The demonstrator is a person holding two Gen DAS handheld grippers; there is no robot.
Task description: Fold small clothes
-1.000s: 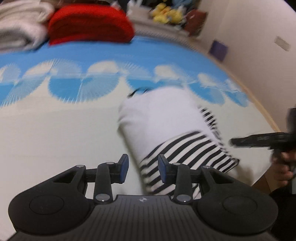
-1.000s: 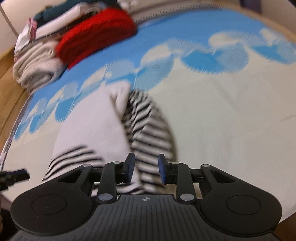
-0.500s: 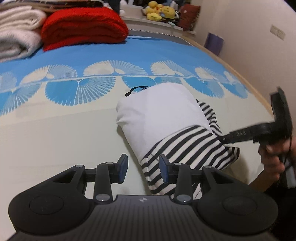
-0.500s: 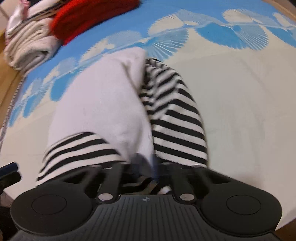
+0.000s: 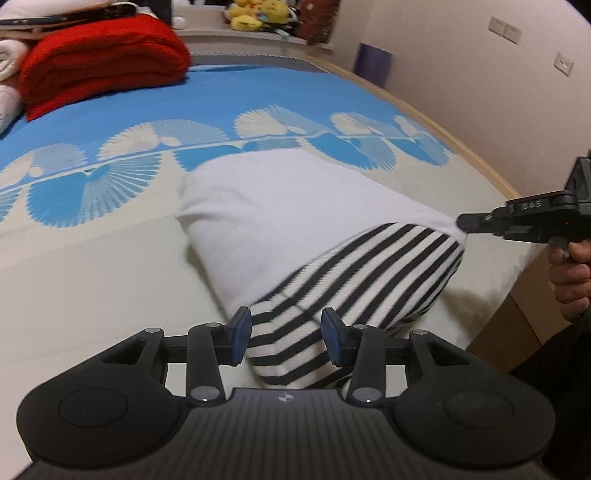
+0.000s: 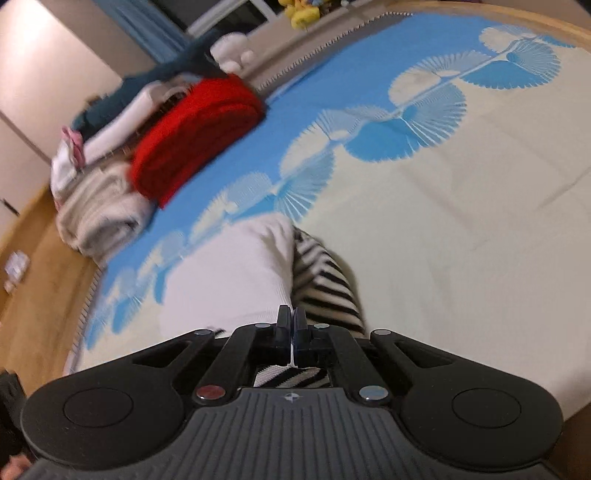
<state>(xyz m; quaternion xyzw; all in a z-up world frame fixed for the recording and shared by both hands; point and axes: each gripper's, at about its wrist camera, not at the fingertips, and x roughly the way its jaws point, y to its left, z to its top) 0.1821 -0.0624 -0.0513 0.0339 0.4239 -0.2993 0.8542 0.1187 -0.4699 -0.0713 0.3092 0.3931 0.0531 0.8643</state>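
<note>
A small white garment [image 5: 280, 210] with black-and-white striped parts [image 5: 369, 280] lies folded over on the blue and cream bedspread [image 5: 92, 266]. In the left wrist view my left gripper [image 5: 288, 339] straddles the nearest striped end; its jaws are opening and the blue pads [image 5: 240, 336] do not squeeze the cloth. At the right, my right gripper [image 5: 463, 222] is shut on the garment's white edge and holds it lifted. The right wrist view shows the same gripper [image 6: 293, 321] shut, with the white cloth [image 6: 229, 280] and stripes [image 6: 325, 284] right in front of it.
A folded red blanket [image 5: 99, 62] and pale folded towels [image 6: 99, 214] are stacked at the far side of the bed. Plush toys [image 5: 258, 14] sit on a ledge behind. The bed's wooden edge [image 5: 484, 170] and a wall run along the right. A hand [image 5: 572, 273] holds the right gripper.
My right gripper has shut on the garment's white edge and drawn it up and to the right. My left gripper has moved in over the striped end, its jaws a little wider.
</note>
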